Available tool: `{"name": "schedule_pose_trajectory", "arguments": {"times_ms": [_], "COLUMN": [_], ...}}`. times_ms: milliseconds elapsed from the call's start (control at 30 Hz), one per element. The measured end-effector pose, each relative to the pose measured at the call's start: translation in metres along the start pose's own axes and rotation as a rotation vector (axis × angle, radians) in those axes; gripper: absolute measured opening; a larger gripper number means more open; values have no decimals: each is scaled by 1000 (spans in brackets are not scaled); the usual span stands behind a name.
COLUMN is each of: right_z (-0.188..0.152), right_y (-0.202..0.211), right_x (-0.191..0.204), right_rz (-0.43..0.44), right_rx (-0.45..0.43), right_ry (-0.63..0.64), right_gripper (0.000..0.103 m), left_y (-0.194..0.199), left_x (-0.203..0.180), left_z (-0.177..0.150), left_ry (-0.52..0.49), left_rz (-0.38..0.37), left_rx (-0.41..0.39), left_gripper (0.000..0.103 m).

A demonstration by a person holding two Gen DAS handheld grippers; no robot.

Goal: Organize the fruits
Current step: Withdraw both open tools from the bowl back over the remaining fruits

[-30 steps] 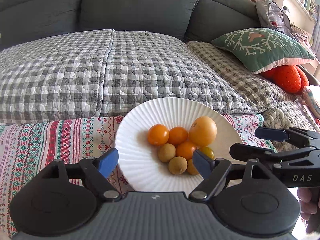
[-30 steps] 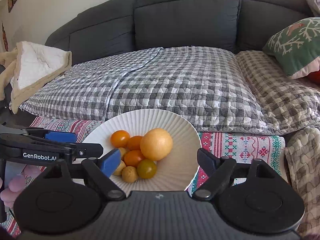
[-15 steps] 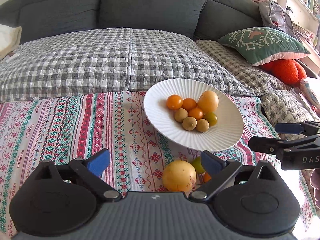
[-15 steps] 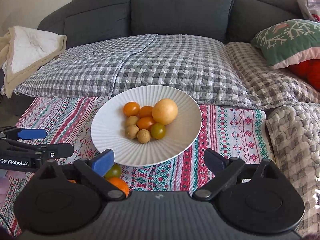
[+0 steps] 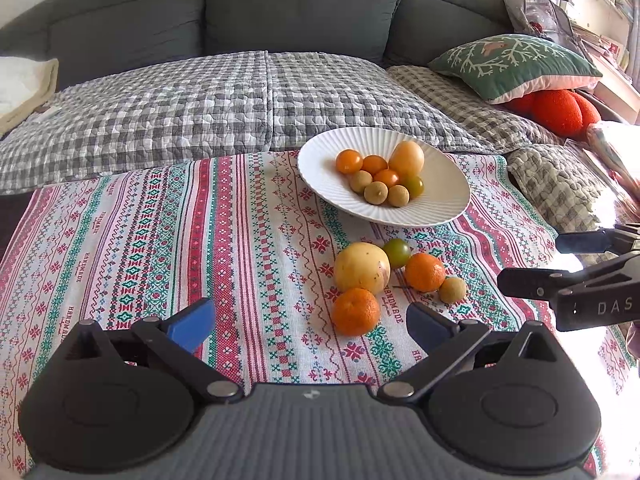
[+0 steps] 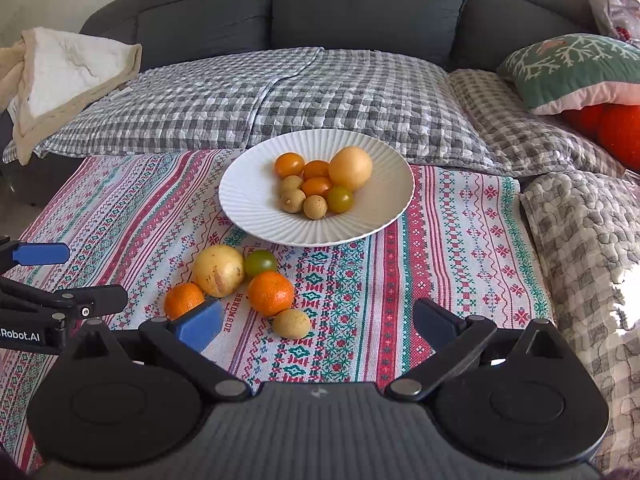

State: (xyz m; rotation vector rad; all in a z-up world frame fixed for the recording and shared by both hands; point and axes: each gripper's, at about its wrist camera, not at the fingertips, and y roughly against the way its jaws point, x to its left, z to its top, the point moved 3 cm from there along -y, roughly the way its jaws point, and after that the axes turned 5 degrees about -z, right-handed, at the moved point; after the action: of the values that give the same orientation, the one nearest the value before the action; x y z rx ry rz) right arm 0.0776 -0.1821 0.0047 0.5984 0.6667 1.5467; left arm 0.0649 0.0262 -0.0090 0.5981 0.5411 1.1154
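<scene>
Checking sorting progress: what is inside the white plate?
The plate holds one large yellow fruit, three orange tomatoes, a green tomato and three longans. Anything beneath the pile is hidden.

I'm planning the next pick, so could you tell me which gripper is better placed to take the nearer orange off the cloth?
Probably the left. The left gripper is open with the nearer orange almost between its fingers. The right gripper is also open, but that orange sits behind its left finger, off-centre.

Near mandarin partly hidden behind a blue fingertip, orange cushion cut by frame edge
</scene>
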Motion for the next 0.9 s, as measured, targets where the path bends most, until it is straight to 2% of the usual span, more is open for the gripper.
{"name": "schedule_pose_trajectory", "arguments": {"times_ms": [167, 300, 433, 600, 767, 900], "right_z": [-10, -21, -28, -30, -32, -34], "right_y": [4, -2, -11, -7, -11, -18], "right_x": [3, -2, -6, -8, -6, -8], "right_rz": [-15, -43, -62, -65, -70, -94], "right_rx": [9, 65, 133, 131, 146, 170], "right_ry": [1, -66, -98, -108, -85, -78], "right_gripper": [103, 103, 103, 103, 103, 103], "left_y": [8, 7, 12, 16, 10, 2], "left_x": [-2, -7, -14, -22, -27, -36], "left_z": [-11, -18, -23, -23, -29, -38], "left_ry": [-11, -15, -9, -28, -2, -33], "left_rz": [17, 23, -7, -29, -79, -78], "left_rx": [-1, 41, 51, 42, 83, 99], "left_gripper": [87, 87, 87, 87, 87, 87]}}
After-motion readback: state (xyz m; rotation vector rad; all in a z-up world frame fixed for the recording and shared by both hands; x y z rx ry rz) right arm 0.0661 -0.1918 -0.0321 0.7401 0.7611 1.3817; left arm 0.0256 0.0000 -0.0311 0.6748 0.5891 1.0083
